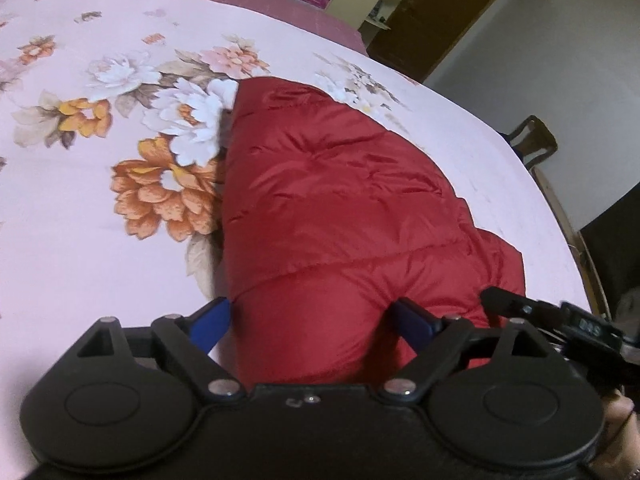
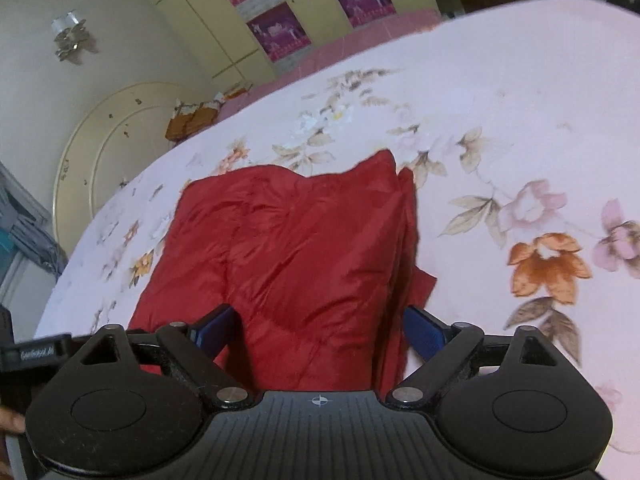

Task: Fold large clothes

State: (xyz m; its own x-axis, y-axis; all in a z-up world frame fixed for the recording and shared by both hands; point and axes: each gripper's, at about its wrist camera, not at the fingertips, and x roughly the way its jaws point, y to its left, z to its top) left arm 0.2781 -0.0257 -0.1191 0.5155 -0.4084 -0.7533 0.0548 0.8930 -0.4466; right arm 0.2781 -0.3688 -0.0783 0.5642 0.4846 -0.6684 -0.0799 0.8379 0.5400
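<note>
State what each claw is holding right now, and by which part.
Both claws stand open, each straddling the near edge of the red puffer jacket on the floral bedsheet: left claw, right claw. Neither has closed, so nothing is held.

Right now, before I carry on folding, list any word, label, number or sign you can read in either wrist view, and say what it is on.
Nothing can be read for certain.
Purple posters on the wardrobe doors: print too small and blurred.
Small display on the device beside the left gripper: characters blurred.
Light strip label beside the right gripper: blurred.
Red padded jacket: no label showing.
</note>
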